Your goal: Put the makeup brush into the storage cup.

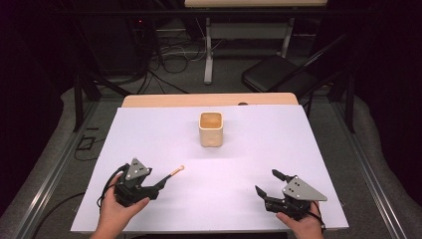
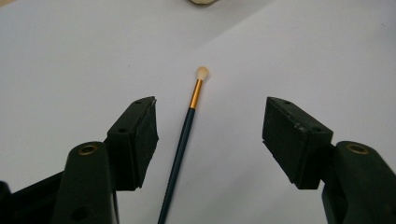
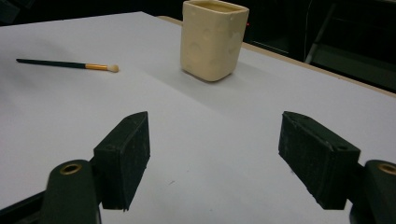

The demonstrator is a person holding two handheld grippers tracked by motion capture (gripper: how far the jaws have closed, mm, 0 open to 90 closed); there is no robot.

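Dark room all round: black walls at both sides, grey carpet on the floor, and behind the surface (image 1: 149, 144) a tangle of cables (image 1: 171, 57), the white legs of another table (image 1: 209, 50) and a black folding chair (image 1: 278, 74). White sheeting covers the surface almost wholly; a strip of pale wood shows along its far edge. No brand, label or writing can be read anywhere.

Near the middle of the white sheet, toward the far edge, stands a cream cup (image 1: 211, 129), square with rounded corners, upright, mouth open to the top.

Nearer than the cup and to its left lies a brush (image 1: 175, 171), flat on the sheet, dark handle, gold ferrule, pale tip turned toward the cup and well apart from it. The left gripper (image 1: 161, 183) sits at the brush's handle end; in the left gripper view its jaws stand spread with the handle lying between them, neither pad touching it.

Nearer than the cup and to its right, the right gripper (image 1: 266, 183) rests low over bare sheet, jaws spread wide with nothing between them, facing the cup.
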